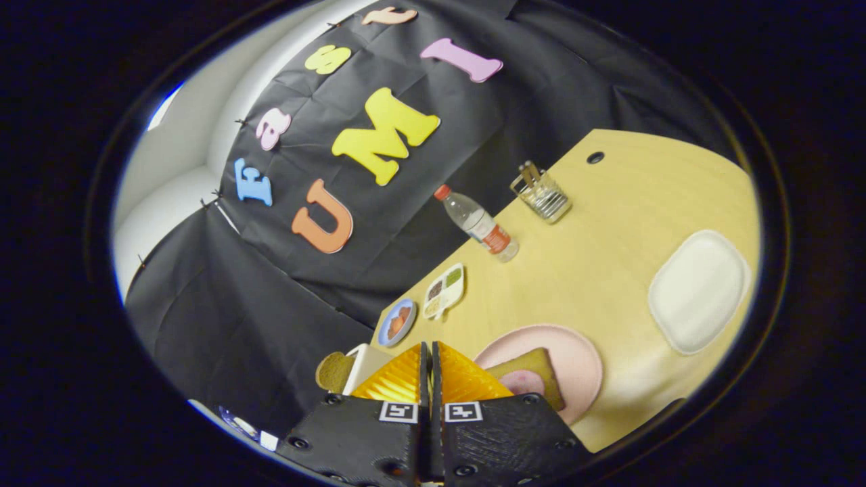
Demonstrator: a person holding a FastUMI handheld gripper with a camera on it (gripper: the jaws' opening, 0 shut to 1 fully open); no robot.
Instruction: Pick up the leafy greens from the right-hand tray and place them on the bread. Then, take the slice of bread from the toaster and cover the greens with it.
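Observation:
My gripper (pixel 429 346) is shut, its two fingers pressed together with nothing between them. Just right of the fingers lies a pink plate (pixel 582 358) holding a brown bread slice (pixel 531 368) with a pinkish round piece (pixel 522 383) on top, partly hidden by the fingers. Left of the fingers stands a white toaster (pixel 365 362), and a second bread slice (pixel 334 371) sticks out of it. Further right on the table rests a white tray (pixel 700 291) whose surface looks plain white.
On the wooden table (pixel 609 237) beyond the fingers are a small blue plate (pixel 397 321) with orange food, a white divided dish (pixel 444 289), a water bottle (pixel 480 224) and a wire holder (pixel 541 193). The whole view is tilted.

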